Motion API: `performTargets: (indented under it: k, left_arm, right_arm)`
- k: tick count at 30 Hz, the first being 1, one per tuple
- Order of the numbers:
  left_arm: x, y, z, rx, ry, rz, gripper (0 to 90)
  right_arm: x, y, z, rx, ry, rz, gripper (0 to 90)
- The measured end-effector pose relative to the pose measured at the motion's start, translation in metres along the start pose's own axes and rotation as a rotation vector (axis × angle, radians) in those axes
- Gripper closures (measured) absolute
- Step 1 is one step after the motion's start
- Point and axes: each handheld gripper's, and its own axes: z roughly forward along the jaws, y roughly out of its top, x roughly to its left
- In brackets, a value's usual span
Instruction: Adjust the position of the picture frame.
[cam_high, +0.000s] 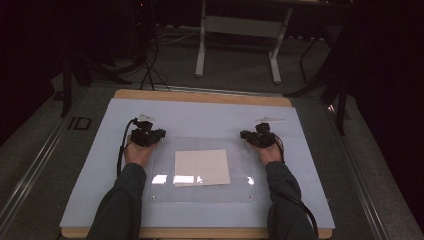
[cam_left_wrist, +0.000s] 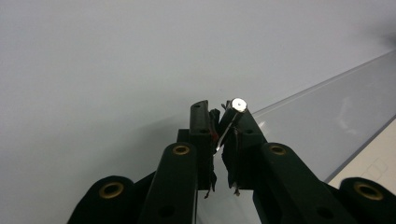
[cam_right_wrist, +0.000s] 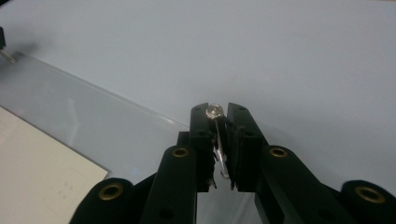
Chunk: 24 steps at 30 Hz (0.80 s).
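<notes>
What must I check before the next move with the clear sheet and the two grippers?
1. Left gripper shut on the sheet's far left corner: ok, the corner with its bolt sits between the jaws.
2. Right gripper shut on the far right corner: ok, bolt at the tips.
3. Paper lies flat under the sheet: ok.
4. Near corners rest on the mat: cannot tell.
5. Both grips equally deep: cannot tell.
</notes>
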Motion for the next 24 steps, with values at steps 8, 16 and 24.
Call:
performTargets:
  k: [8, 16, 24]
  left_arm:
    - [-0.0002, 0.0012, 0.0008, 0.005, 0.002, 0.011, 82.1]
    - [0.0016, -0.0008, 0.0009, -0.006, -0.015, 0.004, 80.8]
    - [0.0030, -0.0028, -0.0024, -0.030, -0.014, 0.024, 75.0]
  right_arm:
    - [0.0016, -0.0031, -0.0019, -0.010, -0.006, -0.004, 81.4]
    - [0.0006, -0.0032, -0.0017, -0.012, 0.004, -0.002, 81.0]
    - [-0.0003, -0.0041, -0.0019, -0.015, 0.012, -0.005, 80.4]
